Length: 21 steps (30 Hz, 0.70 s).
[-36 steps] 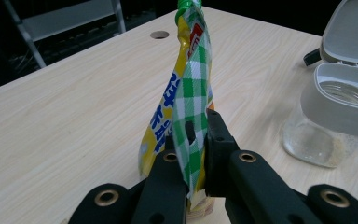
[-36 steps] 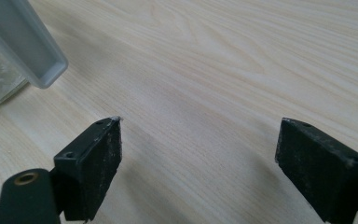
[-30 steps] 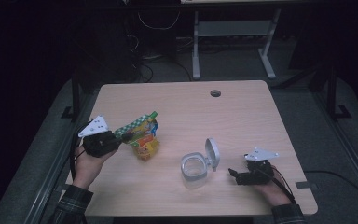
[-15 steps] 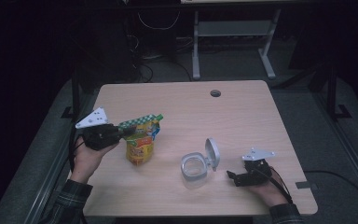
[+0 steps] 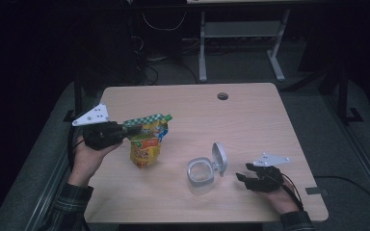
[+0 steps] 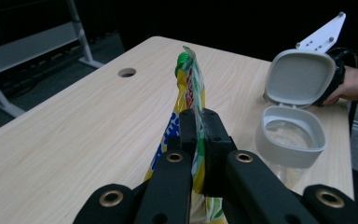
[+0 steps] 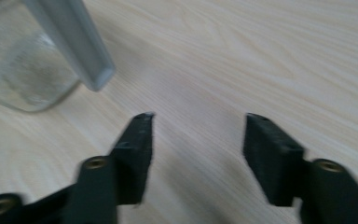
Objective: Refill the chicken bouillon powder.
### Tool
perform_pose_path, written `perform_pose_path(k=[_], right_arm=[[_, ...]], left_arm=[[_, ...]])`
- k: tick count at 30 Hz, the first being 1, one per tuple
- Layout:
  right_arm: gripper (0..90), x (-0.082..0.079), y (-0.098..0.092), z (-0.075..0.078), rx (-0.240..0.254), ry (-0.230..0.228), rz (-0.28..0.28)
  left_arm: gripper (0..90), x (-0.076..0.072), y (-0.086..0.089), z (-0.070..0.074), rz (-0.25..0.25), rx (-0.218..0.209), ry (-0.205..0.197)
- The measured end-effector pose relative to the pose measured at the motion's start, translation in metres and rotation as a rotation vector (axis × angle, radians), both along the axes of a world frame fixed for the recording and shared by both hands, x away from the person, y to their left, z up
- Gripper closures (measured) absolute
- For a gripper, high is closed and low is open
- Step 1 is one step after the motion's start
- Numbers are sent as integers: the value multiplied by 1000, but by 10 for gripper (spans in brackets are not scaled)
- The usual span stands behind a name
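Clearly, the left tool (image 6: 196, 140) pinches the snack pouch's (image 5: 147, 144) top edge.

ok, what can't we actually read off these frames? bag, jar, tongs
- Bag: print too small in the high view; in the left gripper view it shows edge-on, lower part hidden behind the left tongs and cut by the bottom edge.
- Jar: contents unclear; clear wall, too small in the high view, blurred and cut by the frame's left edge in the right gripper view.
- Right tongs: blurred up close; nothing between the jaws, which have just been closing.
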State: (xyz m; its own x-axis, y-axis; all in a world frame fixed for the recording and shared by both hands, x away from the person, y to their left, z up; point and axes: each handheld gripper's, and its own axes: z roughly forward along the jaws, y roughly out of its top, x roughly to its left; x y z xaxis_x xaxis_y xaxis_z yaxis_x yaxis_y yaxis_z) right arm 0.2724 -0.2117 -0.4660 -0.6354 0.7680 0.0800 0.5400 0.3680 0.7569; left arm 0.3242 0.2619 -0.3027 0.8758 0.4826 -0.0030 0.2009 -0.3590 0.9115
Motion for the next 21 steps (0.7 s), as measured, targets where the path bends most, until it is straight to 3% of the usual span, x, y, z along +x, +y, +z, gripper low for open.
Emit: perform_pose_path(k=[3, 8, 15, 21], right_arm=[[690, -5, -1, 8, 20, -17, 9], [895, -13, -2, 15, 35, -17, 33], [896, -33, 1, 21, 62, -26, 129], [896, -40, 13, 27, 101, -25, 209]], left_arm=[[899, -2, -1, 2, -13, -1, 0], [899, -4, 0, 3, -28, -15, 12], [899, -11, -4, 4, -46, -18, 19], [899, -15, -5, 5, -71, -21, 28]])
